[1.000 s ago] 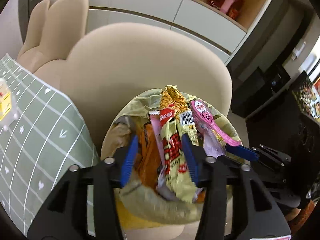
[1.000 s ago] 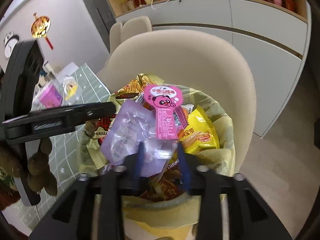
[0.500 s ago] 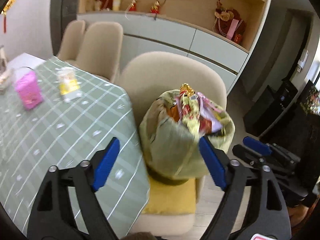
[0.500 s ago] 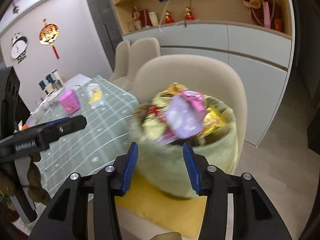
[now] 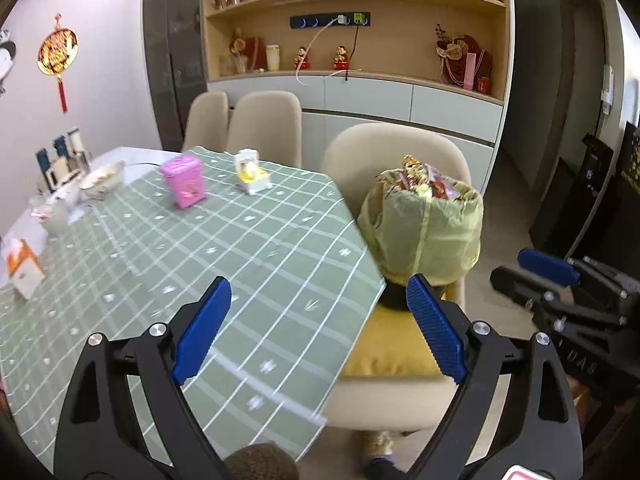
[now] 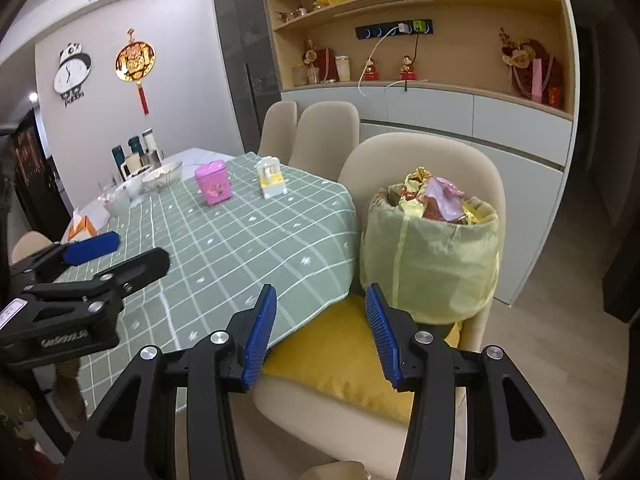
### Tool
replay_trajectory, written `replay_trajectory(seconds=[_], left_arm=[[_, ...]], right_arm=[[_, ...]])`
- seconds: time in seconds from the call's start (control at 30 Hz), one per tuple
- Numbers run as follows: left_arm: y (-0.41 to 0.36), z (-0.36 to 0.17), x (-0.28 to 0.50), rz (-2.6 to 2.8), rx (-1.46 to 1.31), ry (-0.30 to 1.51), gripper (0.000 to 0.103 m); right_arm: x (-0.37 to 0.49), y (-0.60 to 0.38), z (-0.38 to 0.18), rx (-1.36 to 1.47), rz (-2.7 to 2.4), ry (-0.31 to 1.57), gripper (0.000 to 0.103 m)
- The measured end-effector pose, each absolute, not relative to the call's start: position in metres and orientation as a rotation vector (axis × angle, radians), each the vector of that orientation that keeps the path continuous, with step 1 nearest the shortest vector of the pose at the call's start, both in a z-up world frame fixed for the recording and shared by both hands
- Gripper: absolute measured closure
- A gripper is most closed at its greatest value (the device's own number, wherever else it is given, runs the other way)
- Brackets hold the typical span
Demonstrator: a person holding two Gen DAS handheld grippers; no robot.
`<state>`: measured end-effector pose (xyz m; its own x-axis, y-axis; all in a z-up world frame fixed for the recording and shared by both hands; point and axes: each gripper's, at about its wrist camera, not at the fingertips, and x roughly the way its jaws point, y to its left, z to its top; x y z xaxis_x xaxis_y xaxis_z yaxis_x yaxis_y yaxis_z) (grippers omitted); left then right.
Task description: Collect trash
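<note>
Left wrist view shows both tools, left tool (image 5: 318, 330) opening and right tool (image 6: 320, 336) wide, empty, the bin (image 5: 424, 232) heaped with wrappers (image 5: 424, 186), the bench (image 5: 168, 260) apparently trash-free.

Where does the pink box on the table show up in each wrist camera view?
Left wrist: the pink box stands upper left of centre on the green checked tablecloth.
Right wrist: the pink box stands left of centre.
Shared landmark: the small yellow and white box just right of it.

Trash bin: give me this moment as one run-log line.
trash bin: full of wrappers, on cushioned chair | left gripper: opening, empty | right gripper: open, empty | both apart from bin
</note>
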<state>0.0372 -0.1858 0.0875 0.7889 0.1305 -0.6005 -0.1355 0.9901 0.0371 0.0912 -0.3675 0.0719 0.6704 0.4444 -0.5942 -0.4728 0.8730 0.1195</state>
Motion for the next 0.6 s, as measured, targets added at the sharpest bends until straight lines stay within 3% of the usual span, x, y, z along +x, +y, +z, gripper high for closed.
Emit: replay_trajectory(seconds=[0.6], left_arm=[[-0.16,0.103,-0.042,0.227,-0.02,0.56,0.018]], right_arm=[[0.025,-0.345,0.094,-0.053,0.489,0.569,0.059]])
